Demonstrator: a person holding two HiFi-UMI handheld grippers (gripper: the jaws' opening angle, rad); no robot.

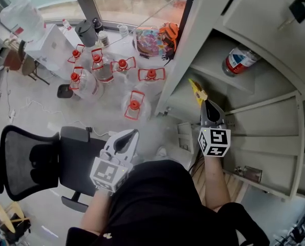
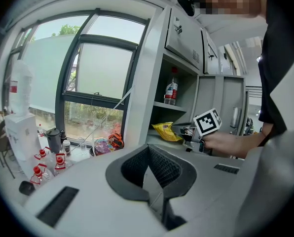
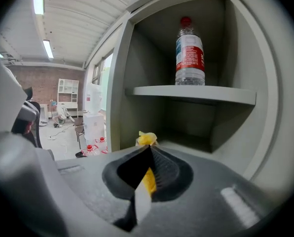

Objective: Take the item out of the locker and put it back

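Observation:
My right gripper is shut on a yellow snack packet, held in front of the open locker's lower compartment. The right gripper view has the packet sticking out past the closed jaws, with the empty lower shelf just behind it. From the left gripper view the same packet shows at the locker's mouth. My left gripper hangs lower left, away from the locker, jaws together and empty. A water bottle stands on the upper shelf.
Several large water jugs with red handles stand on the floor to the left of the locker. A black office chair sits at lower left. More locker doors run along the right. A toy-filled tub is by the window.

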